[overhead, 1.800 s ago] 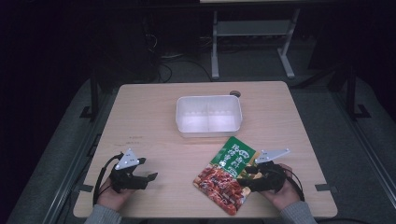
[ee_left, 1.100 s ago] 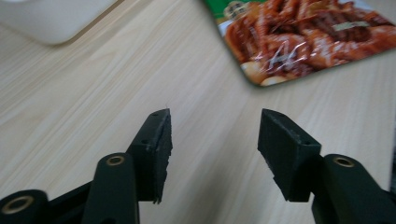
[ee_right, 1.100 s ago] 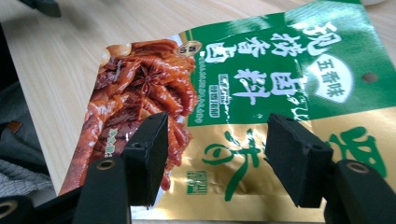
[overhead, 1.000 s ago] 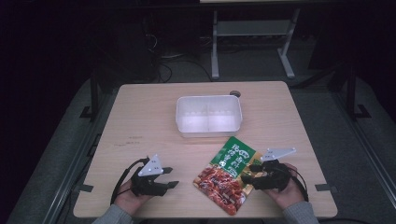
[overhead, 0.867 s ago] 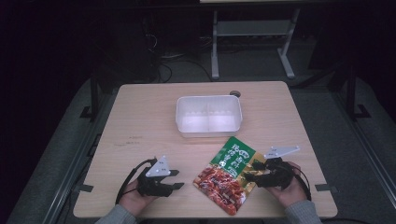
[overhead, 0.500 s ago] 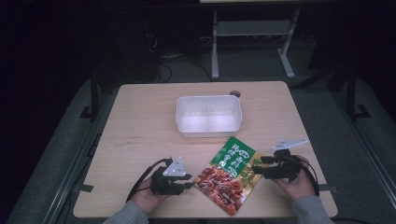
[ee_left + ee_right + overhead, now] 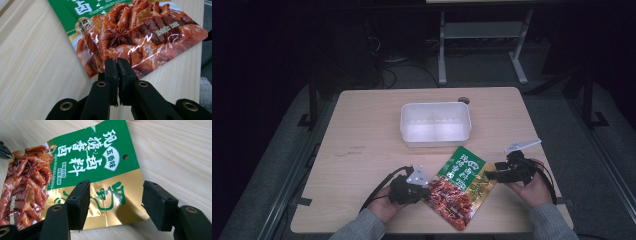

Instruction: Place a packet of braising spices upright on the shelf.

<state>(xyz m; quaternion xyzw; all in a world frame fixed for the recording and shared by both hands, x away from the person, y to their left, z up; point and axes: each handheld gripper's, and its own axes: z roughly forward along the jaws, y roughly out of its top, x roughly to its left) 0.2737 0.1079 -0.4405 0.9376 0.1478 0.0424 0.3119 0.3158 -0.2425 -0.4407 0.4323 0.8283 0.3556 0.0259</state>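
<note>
The snack pouch (image 7: 459, 187) lay flat on the table (image 7: 362, 130), near the person's edge, just in front of the white plastic tub (image 7: 435, 123), its green end toward the tub and its red printed end toward the table edge. And there was the left hand-held gripper (image 7: 424, 190), right up against the pouch's left side at the red end; moments earlier it had sat well out to the left on bare wood, and across the earlier high views it had slid steadily in toward the pouch. Its jaws had just been closing, and in the left gripper view the left hand-held gripper (image 7: 117, 65) showed the two black jaws brought together with hardly a slit between them, tips at the pouch's (image 7: 140, 37) near edge; whether they pinched the film or merely met in front of it could not be told. Over on the other side, the right hand-held gripper (image 7: 488, 175) had drifted a little out toward the right compared with the earliest view, now sitting at the pouch's gold corner. In the right gripper view the right hand-held gripper (image 7: 116, 203) stood with jaws wide apart, straddling the gold corner of the pouch (image 7: 100, 175) without pressing it. The pouch itself had barely shifted from where it lay before.
</note>
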